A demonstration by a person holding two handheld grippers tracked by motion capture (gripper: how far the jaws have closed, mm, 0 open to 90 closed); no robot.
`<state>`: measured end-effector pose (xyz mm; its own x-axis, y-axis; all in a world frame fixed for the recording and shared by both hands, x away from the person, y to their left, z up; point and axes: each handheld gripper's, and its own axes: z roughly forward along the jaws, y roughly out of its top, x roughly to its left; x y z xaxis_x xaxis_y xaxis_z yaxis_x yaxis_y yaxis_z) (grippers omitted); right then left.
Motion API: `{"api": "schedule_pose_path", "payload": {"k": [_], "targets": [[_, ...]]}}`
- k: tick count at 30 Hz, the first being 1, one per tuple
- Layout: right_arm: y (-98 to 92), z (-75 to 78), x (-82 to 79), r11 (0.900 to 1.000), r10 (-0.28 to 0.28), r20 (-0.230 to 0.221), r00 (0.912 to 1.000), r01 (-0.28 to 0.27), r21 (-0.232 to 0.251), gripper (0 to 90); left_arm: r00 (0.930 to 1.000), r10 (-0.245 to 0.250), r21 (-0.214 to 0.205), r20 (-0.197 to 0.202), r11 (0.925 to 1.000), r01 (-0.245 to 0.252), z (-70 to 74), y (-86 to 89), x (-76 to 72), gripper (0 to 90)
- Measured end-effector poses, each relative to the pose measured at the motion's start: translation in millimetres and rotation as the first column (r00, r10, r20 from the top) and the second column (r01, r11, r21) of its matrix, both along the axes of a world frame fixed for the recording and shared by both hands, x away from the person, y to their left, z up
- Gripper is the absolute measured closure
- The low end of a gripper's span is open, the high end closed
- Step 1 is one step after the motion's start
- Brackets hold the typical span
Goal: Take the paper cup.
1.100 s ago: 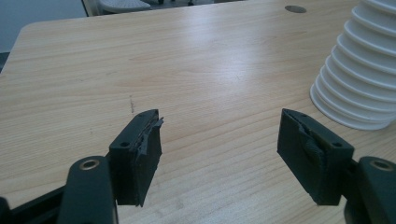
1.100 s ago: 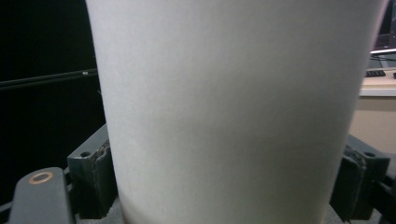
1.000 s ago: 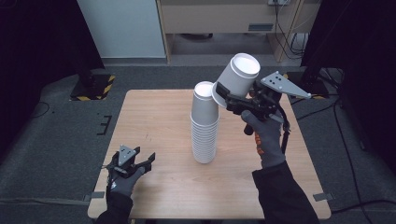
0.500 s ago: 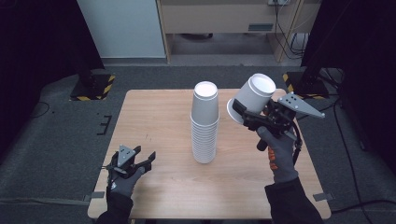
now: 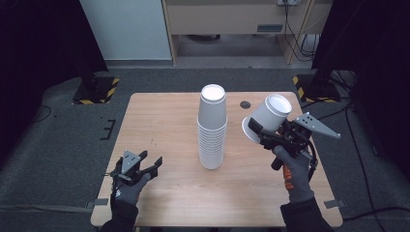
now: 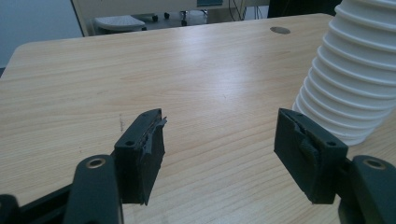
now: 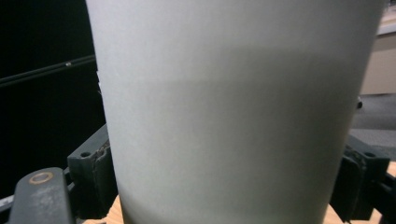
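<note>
White paper cup [image 5: 268,117] clamped tilted in my right gripper [image 5: 257,133] beside the cup stack [image 5: 212,126], left gripper [image 5: 145,166] sitting wide open, nothing in it, on the table [image 5: 159,121].

No readable text, label, brand or number anywhere. Plain white on the held cup [image 5: 267,117] and the cup stack [image 5: 212,126] (no print on either). Only signs: yellow-and-black hazard stripes [image 5: 112,92] on a floor base at ten o'clock from the table [image 5: 164,125], and more stripes [image 5: 297,86] at two o'clock.
</note>
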<state>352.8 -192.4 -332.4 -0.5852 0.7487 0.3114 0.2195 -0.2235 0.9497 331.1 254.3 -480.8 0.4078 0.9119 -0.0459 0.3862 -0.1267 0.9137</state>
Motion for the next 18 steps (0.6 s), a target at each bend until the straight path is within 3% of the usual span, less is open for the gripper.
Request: {"api": "schedule_pose_path", "payload": {"k": [18], "targets": [[-13.0, -38.1, -7.1, 0.9990, -0.003, -0.082, 0.9966, 0.006, 0.044, 14.6, 0.9967, -0.067, -0.003, 0.045, 0.9977, 0.067, 8.9, -18.7, -6.2, 34.1]]}}
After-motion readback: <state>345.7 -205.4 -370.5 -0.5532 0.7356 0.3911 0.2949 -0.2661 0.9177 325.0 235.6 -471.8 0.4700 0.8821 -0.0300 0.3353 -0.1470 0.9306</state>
